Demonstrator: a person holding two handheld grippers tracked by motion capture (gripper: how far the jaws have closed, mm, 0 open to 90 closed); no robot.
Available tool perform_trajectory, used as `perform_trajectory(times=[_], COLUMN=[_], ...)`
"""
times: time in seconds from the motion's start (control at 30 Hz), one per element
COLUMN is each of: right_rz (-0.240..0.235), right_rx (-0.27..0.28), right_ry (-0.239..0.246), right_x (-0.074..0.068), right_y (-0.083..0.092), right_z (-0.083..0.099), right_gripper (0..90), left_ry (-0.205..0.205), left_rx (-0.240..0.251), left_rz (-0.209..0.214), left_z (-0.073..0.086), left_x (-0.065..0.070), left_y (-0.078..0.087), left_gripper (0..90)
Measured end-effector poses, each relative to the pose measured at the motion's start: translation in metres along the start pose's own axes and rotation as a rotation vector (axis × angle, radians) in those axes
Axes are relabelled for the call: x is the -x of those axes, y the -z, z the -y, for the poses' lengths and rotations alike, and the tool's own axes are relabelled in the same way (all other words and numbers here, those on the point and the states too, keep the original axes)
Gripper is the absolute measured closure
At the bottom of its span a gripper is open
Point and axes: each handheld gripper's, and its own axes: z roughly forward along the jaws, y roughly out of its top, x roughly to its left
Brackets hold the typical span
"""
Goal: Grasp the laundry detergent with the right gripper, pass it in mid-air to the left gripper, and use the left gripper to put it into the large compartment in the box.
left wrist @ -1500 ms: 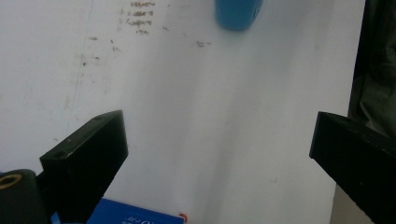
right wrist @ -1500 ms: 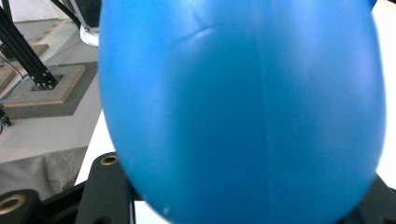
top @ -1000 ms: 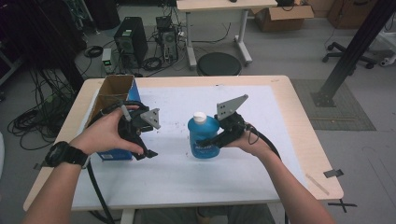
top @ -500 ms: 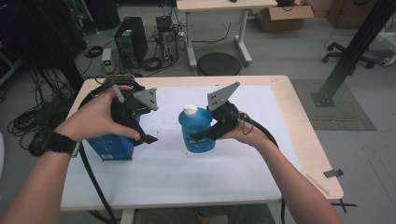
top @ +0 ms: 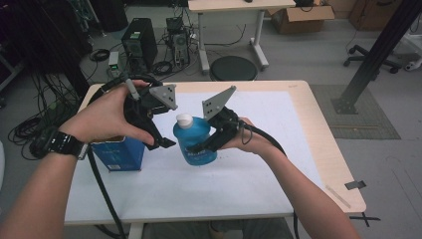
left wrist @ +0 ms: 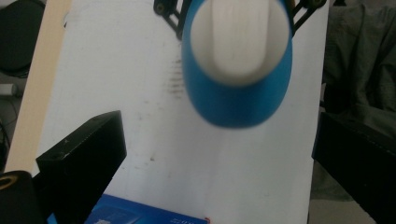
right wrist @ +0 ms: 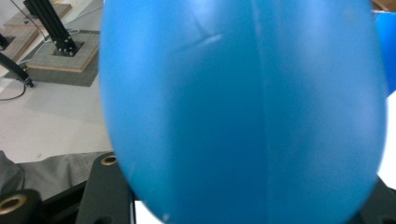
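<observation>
Right gripper (top: 199, 147) clamping blue bottle (top: 194, 140), label hidden

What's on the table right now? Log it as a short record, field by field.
held item: blue bottle with white cap, lifted off the table
right gripper: fingers shut on the bottle's body
left gripper: open, holds nothing, raised just left of the bottle
bottle pose: roughly upright, cap up
other item: blue box standing on the table's left side
table cover: white sheet
</observation>
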Motion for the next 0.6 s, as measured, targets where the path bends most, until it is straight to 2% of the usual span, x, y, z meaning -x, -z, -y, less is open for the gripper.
perform_trajectory(times=[0.23,0.6], right_rz=[-0.018,-0.021], right_rx=[-0.021,-0.017], right_ry=[0.008,-0.002], right_x=[-0.002,-0.001], right_y=[-0.011,-0.013], right_z=[-0.006,-0.007], right_gripper=[42.5,42.6], left_ry=[-0.011,-0.037], left_rx=[-0.024,-0.045], left_rz=[0.004,0.024], left_z=[-0.011,-0.021], left_x=[0.001,0.002], left_y=[-0.009,-0.02], left_gripper=[3.6,4.7])
